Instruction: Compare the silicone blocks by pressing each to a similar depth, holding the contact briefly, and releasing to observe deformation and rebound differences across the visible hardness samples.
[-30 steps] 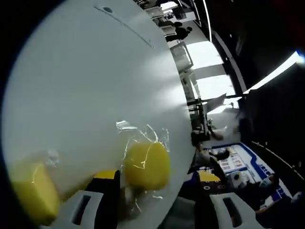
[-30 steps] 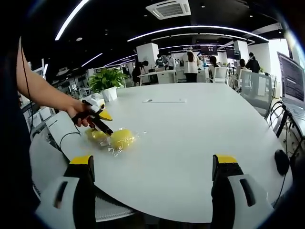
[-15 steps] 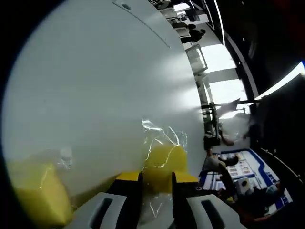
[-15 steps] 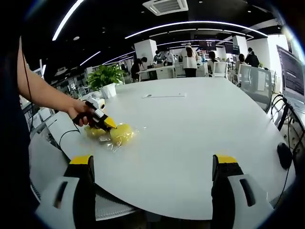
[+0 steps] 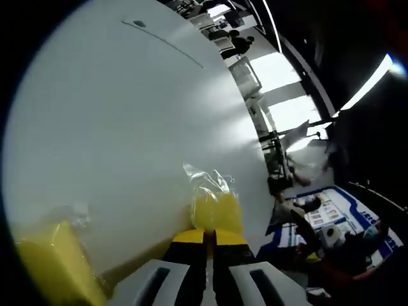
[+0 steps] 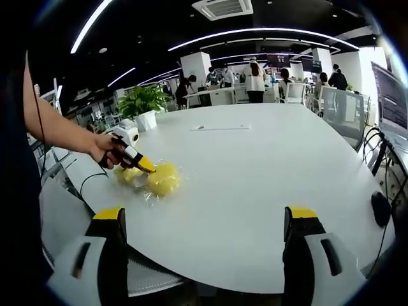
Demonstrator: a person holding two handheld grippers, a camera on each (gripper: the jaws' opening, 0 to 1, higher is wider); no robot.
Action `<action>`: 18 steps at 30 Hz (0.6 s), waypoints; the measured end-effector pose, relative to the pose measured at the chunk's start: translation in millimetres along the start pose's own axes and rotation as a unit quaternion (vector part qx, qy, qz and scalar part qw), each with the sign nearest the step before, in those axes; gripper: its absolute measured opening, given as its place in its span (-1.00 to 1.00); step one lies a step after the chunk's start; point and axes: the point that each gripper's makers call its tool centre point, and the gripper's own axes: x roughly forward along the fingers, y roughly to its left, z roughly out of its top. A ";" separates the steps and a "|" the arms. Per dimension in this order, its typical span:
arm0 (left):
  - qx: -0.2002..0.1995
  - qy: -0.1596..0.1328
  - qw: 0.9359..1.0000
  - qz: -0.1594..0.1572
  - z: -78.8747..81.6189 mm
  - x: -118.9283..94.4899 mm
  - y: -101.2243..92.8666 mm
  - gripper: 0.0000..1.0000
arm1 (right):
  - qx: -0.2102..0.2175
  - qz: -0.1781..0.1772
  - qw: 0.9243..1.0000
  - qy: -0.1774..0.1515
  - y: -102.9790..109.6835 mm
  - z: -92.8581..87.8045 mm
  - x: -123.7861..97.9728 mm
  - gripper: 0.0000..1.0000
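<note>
Right gripper view takes in the broad white surface (image 6: pixel 255 185), with two yellow silicone blocks lying in clear wrap near its left edge and a person's hand (image 6: pixel 105 152) steering the left hand-held gripper (image 6: pixel 145 165) onto them. A second ago that gripper's jaws stood wide apart on either side of the nearer block (image 5: pixel 215 211); half a second ago they had narrowed; now, in the left gripper view, its yellow tips meet with almost no gap, their ends pushed against the block's near face, nothing held between them. I read this as the pressing contact beginning on this sample. The second block (image 5: pixel 57 258) sits untouched at lower left, well apart. The right hand-held gripper (image 6: pixel 207 220) hangs back over the surface edge, jaws spread wide and empty.
</note>
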 end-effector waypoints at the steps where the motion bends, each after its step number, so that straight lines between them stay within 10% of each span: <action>1: 0.002 -0.007 1.000 -0.009 0.4 -1.0 -1.7 -1.00 | 0.001 0.001 1.000 -0.003 1.1 1.8 0.0 0.93; 18: 0.111 -0.113 0.985 -0.068 15.4 -22.0 -49.4 -1.00 | -0.016 0.020 1.000 -0.006 13.0 16.9 8.8 0.93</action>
